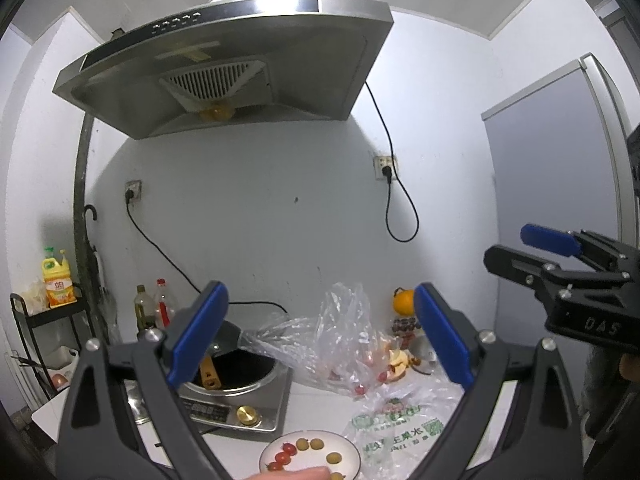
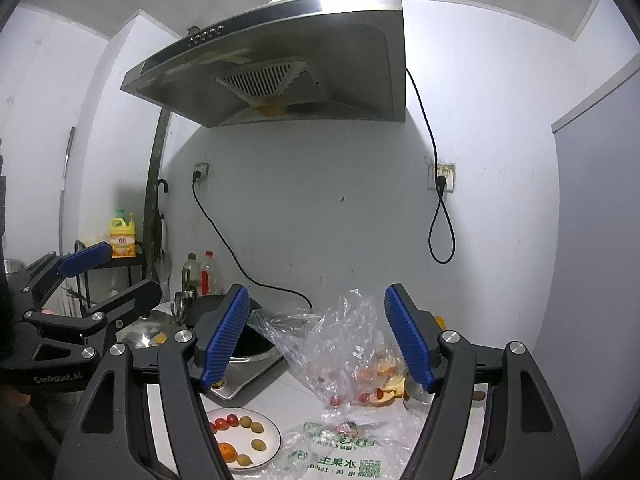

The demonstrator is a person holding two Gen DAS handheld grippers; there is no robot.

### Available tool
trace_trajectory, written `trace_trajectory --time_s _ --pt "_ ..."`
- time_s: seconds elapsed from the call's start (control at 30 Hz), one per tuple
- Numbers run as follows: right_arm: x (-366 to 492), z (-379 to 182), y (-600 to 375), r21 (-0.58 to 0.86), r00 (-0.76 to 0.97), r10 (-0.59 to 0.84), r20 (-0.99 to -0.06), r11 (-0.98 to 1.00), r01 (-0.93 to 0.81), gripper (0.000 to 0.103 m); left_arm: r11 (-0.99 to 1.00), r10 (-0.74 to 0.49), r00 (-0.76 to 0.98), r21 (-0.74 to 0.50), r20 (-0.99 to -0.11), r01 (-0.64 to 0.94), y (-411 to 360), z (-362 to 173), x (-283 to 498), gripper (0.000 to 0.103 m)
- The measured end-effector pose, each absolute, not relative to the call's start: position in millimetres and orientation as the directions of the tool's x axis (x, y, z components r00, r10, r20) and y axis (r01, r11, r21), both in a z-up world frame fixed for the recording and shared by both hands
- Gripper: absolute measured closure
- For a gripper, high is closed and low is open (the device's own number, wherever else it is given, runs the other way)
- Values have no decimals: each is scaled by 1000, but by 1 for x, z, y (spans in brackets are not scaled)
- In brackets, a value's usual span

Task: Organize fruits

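Both grippers, left (image 1: 320, 336) and right (image 2: 316, 336), hung released and empty above the round white ceramic plate (image 2: 272, 438). Small red cherry tomatoes (image 2: 222, 423) lay on it, others inside the crinkled clear plastic bag (image 2: 340, 344) just behind. Likely light, slippery and easily crushed; pinch gently across the middle.

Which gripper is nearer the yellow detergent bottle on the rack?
Left. The left gripper is on the side of the yellow detergent bottle; the right gripper is farther right, facing the plastic bags.
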State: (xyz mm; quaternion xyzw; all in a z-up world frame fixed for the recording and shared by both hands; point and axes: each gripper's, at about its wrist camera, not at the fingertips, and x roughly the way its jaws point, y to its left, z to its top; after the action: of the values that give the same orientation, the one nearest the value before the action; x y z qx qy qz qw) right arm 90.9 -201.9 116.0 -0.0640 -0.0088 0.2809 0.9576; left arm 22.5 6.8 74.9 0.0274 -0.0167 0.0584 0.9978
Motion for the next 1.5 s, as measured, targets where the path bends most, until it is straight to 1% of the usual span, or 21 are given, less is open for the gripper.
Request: trace_trajectory --time_s 1.5 --pt "110 103 -196 -123 850 523 -64 841 -527 29 992 113 993 53 21 -114 12 68 28 8"
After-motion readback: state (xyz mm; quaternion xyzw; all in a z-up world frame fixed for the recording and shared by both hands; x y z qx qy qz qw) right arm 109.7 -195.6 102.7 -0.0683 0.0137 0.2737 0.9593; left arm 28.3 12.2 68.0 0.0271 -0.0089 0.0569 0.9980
